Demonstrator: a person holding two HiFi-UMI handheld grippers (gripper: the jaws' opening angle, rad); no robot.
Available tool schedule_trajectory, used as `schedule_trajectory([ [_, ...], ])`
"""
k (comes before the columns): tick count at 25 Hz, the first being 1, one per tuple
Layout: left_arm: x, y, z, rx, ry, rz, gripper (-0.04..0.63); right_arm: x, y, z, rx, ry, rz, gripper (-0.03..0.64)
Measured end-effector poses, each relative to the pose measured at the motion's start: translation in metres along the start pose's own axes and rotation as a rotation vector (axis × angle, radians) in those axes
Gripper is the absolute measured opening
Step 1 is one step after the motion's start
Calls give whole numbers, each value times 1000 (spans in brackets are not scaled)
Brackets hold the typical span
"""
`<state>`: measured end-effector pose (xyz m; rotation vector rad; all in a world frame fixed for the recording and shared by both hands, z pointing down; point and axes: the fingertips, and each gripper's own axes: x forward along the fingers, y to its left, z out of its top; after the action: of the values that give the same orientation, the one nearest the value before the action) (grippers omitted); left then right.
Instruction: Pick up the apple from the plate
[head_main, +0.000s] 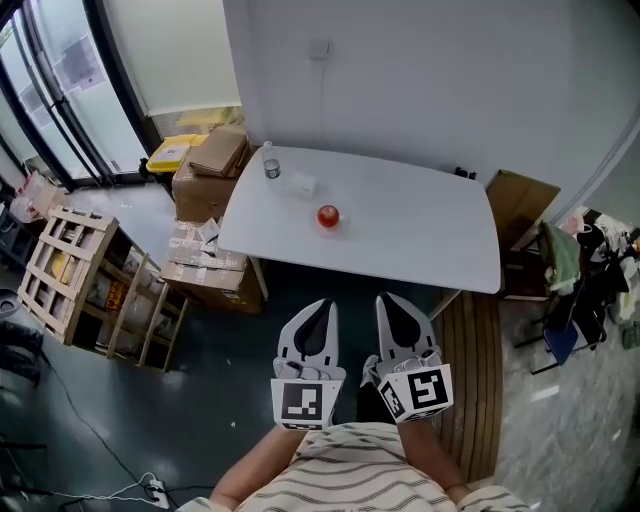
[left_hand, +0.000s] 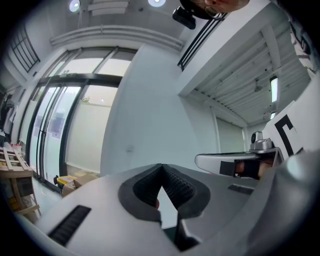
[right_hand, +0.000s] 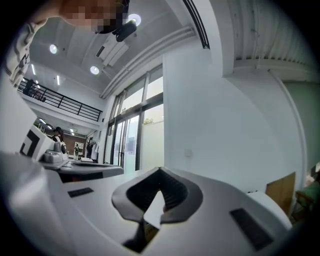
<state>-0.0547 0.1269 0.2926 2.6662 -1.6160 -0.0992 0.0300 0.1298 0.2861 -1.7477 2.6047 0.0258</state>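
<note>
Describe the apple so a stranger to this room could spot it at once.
Find the white table against the wall. Left of its middle sits the apple. It is the only red thing on the tabletop; the clear container and pale object beyond it are colourless or white.

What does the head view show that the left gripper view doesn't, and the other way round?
Only the head view clearly shows the apple on the white table, a bottle and the striped shirt. Only the left gripper view shows ceiling lights. Both show the left hand-held gripper, jaws shut, the right hand-held gripper beside it, the wooden rack and cardboard boxes.
</note>
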Motion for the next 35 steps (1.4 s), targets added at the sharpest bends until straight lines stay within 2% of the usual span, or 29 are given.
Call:
schedule_trajectory([
  [10, 90, 34, -27, 5, 10, 92, 5, 89, -48, -19, 21, -19, 87, 11],
  [15, 152, 45, -25, 16, -9, 128, 5, 139, -93, -8, 16, -41, 117, 11],
  [22, 232, 51, -24, 32, -20, 179, 5, 200, -150, -16, 42, -53, 176, 11],
  [28, 268, 58, -44, 36, 18, 228, 5, 225, -174, -31, 66, -47, 218, 11],
  [31, 277, 57, -53, 62, 48, 226, 3, 233, -181, -40, 83, -33, 225, 11],
  [35, 281, 74, -67, 45, 79, 212, 5, 249, -175, -52, 92, -13, 217, 11],
])
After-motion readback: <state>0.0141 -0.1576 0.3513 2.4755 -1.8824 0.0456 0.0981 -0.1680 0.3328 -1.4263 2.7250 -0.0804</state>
